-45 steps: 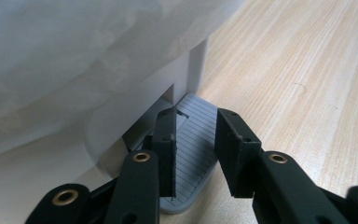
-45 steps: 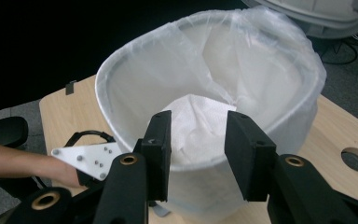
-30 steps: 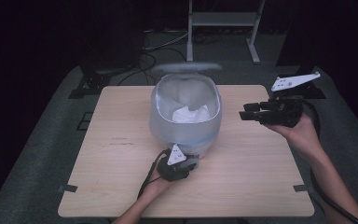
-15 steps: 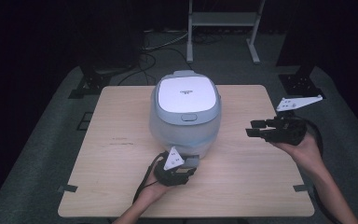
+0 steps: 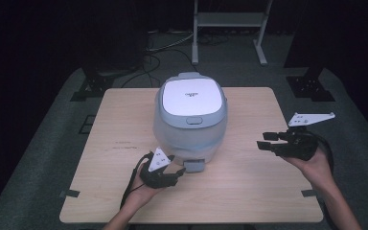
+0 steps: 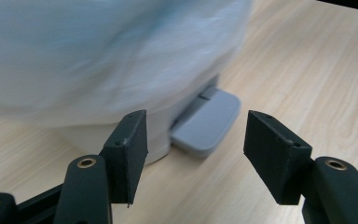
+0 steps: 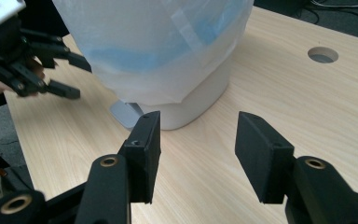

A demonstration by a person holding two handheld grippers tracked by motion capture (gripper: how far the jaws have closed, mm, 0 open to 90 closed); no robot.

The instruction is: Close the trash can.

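The rice cooker (image 5: 190,120) stands on the pale wood-grain surface (image 5: 258,191), its rounded pale-blue body glossy, its flat white lid bearing small print too fine to read. Its grey tab (image 6: 207,122) lies just ahead of the left gripper (image 6: 193,144), between its jaws. The right gripper (image 7: 196,149) faces the cooker's base. Both pairs of jaws have just been opening and stand released, nothing between them.
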